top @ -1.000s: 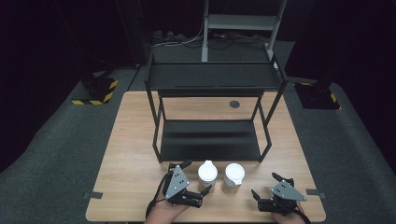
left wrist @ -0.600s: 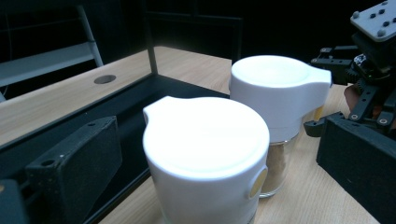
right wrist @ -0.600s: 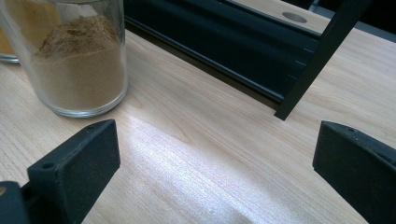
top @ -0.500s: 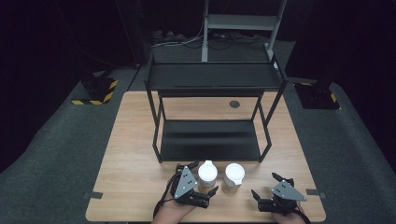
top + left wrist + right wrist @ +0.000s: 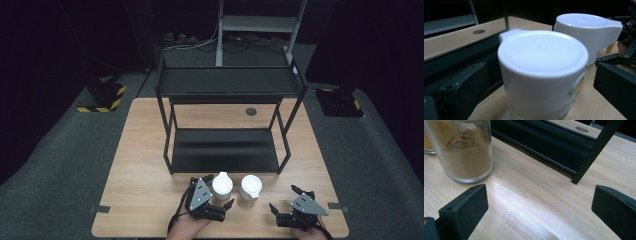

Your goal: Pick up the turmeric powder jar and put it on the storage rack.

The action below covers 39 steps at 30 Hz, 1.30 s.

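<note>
Two glass jars with white flip lids stand side by side near the table's front edge, the left jar (image 5: 222, 186) and the right jar (image 5: 250, 187). My left gripper (image 5: 218, 192) is open with its jaws on either side of the left jar (image 5: 541, 65), a gap showing at each pad; the right jar (image 5: 586, 30) stands just behind it. My right gripper (image 5: 284, 198) is open over bare wood to the right of the jars, holding nothing. In the right gripper view the right jar (image 5: 466, 152) holds brown powder, up and left of my open jaws.
A black two-level metal rack (image 5: 230, 80) stands mid-table just behind the jars, its lower shelf (image 5: 544, 140) close to them. A round cable hole (image 5: 251, 111) lies behind the rack. The wooden table (image 5: 140, 165) has bare room at the left.
My left gripper has moved right and closed in on the left jar, so its jaws now straddle it. The right gripper and both jars have stayed put.
</note>
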Available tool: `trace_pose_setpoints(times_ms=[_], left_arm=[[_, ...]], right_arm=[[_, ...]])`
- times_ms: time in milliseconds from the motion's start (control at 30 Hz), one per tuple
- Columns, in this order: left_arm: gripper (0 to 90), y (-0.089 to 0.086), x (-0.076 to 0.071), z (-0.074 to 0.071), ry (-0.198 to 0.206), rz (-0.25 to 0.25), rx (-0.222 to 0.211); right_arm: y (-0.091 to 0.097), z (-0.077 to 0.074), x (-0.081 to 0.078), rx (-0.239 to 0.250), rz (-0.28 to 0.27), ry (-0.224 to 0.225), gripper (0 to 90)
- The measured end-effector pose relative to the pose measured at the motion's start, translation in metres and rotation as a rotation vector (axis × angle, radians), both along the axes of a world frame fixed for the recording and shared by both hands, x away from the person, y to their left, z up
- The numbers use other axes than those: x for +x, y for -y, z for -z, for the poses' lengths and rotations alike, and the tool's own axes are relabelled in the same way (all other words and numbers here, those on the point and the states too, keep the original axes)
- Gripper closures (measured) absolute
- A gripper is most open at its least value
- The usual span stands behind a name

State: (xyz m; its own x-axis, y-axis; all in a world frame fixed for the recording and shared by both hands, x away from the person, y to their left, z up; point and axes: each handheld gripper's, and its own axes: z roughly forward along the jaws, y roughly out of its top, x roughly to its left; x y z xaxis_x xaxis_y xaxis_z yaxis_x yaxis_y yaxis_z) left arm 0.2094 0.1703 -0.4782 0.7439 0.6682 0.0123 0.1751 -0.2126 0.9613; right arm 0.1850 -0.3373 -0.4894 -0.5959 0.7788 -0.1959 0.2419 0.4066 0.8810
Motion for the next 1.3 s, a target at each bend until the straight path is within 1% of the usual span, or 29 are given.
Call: trace_pose_setpoints(times_ms=[33,200,300,367,500,600,833,867,1033,1100,1200,1300], left_arm=[[0.4,-0.001,0.001,0.003,-0.012,-0.006,-0.015],[1.8,-0.002,0.003,0.007,-0.028,-0.013,-0.029],[4.8,-0.001,0.003,0.010,-0.023,-0.017,-0.028],[6.9,-0.002,0.004,0.011,-0.029,-0.012,-0.028],[9.5,0.000,0.004,0.015,-0.025,-0.008,-0.016],[12.0,-0.002,0.006,0.019,-0.040,-0.009,-0.033],[16.7,-0.002,0.005,0.024,-0.029,-0.010,-0.040],[20.0,-0.002,0.005,0.025,-0.024,-0.005,-0.038],[25.8,-0.002,0.005,0.027,-0.015,0.006,-0.036],[28.3,-0.004,0.007,0.029,-0.017,0.017,-0.048],[28.7,-0.007,0.008,0.034,-0.023,0.022,-0.076],[28.9,-0.007,0.008,0.034,-0.014,0.024,-0.072]], right_arm=[[0.000,0.000,0.000,0.001,0.000,0.000,0.0],[0.001,0.000,0.000,0.004,-0.003,0.003,0.0],[0.001,0.000,0.000,0.005,-0.003,0.001,0.0],[0.001,0.000,0.000,0.005,-0.003,0.001,0.0],[0.001,0.000,0.000,0.005,0.000,-0.001,0.0],[0.000,0.000,0.000,0.000,-0.001,0.002,0.0],[0.000,0.000,0.000,0.002,-0.002,0.002,0.0],[0.000,0.000,0.000,0.002,-0.002,0.001,0.0],[0.000,0.000,0.000,0.001,-0.002,0.003,0.0],[0.000,0.000,0.000,0.000,-0.001,0.002,0.0],[0.000,0.000,0.000,-0.001,-0.002,0.003,0.0],[0.000,0.000,0.000,0.000,-0.002,0.002,0.0]])
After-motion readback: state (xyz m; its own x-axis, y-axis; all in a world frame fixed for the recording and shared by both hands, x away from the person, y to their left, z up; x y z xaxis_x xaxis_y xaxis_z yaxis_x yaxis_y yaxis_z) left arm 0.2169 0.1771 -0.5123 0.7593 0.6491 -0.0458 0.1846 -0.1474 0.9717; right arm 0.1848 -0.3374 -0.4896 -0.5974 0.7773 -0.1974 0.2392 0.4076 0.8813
